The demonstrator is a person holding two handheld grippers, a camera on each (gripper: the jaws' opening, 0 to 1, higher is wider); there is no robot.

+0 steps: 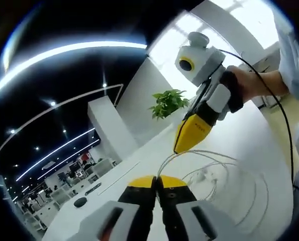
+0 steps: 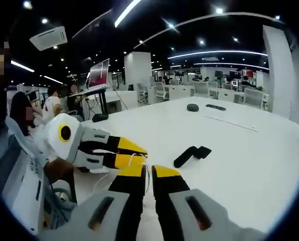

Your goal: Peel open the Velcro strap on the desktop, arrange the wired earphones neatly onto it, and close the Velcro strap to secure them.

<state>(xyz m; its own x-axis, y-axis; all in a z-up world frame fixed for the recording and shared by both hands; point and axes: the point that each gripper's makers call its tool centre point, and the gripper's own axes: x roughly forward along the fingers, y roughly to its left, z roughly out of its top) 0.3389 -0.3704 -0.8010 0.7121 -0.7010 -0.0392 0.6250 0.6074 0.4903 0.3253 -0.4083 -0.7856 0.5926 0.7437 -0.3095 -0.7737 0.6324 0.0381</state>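
Your two grippers meet tip to tip over the white desk (image 2: 250,165), and the wired earphones (image 1: 225,181) are strung between them. In the left gripper view your left gripper (image 1: 156,182) has its jaws pressed together on the thin white cable, which runs up to the right gripper (image 1: 187,143), also closed on it, while the rest lies in loose loops on the desk to the right. In the right gripper view the right gripper (image 2: 149,170) sits nearly closed on the cable, the left gripper (image 2: 137,154) just beside it. The Velcro strap (image 2: 192,154) lies flat ahead and right of your right gripper, long axis slanting up to the right, so that hand looks nearer. No containers appear
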